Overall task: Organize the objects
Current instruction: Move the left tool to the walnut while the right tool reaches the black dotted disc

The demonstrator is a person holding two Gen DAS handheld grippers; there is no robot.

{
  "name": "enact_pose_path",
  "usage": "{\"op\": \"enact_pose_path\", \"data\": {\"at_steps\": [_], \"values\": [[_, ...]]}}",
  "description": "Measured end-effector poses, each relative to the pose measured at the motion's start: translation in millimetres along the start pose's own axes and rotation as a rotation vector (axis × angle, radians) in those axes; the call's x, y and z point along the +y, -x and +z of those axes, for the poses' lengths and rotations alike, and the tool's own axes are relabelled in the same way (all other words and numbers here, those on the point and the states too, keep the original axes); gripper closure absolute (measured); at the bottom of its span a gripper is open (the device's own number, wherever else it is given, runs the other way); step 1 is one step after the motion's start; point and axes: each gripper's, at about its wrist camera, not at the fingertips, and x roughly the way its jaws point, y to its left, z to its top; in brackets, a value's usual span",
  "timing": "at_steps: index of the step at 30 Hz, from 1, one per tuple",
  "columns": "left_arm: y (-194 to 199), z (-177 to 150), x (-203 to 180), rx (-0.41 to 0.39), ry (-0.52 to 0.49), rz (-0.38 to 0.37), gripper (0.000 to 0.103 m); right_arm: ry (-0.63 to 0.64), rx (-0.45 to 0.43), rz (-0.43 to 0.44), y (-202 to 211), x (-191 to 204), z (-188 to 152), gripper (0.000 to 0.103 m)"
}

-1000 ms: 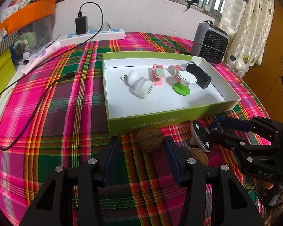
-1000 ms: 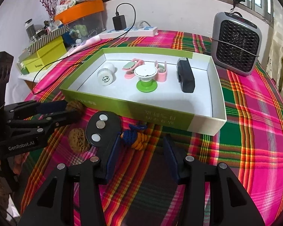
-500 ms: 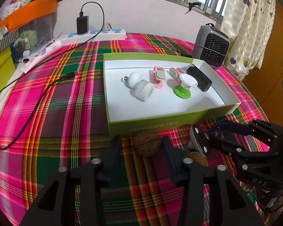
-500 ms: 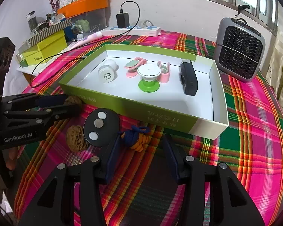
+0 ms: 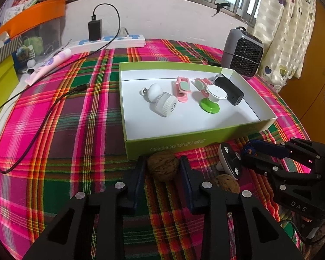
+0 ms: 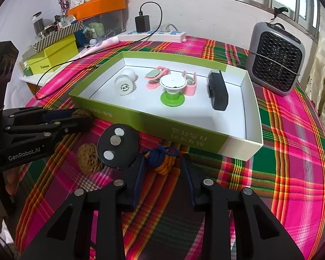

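Observation:
A green-walled white box (image 5: 184, 138) on the plaid cloth holds a white knob, two pink clips, a green-and-white stand and a black device. My left gripper (image 5: 162, 169) is closed around a walnut (image 5: 163, 168) in front of the box; its fingers touch both sides. My right gripper (image 6: 162, 169) is open around a blue-and-orange knotted cord (image 6: 161, 160), fingers apart from it. A black disc with metal dots (image 6: 118, 146) leans by its left finger. A second walnut (image 6: 87, 158) lies beside the disc.
A grey heater (image 6: 275, 57) stands behind the box on the right. A power strip with charger (image 5: 110, 41) and a black cable (image 5: 43, 112) lie at the back left, by yellow boxes (image 6: 52, 58) and an orange-lidded bin (image 6: 99, 6).
My left gripper's fingers have closed in on the walnut until they touch it. My right gripper has moved slightly forward around the cord.

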Motion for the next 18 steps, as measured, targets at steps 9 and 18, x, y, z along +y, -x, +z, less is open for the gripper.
{"op": "enact_pose_path", "data": {"at_steps": [9, 18], "values": [[0.8, 0.0, 1.2, -0.004, 0.001, 0.002, 0.074, -0.001, -0.006, 0.003, 0.5, 1.0, -0.7, 0.076], [6.9, 1.7, 0.0, -0.017, -0.001, 0.0, 0.074, -0.013, -0.018, 0.003, 5.3, -0.9, 0.0, 0.077]]}}
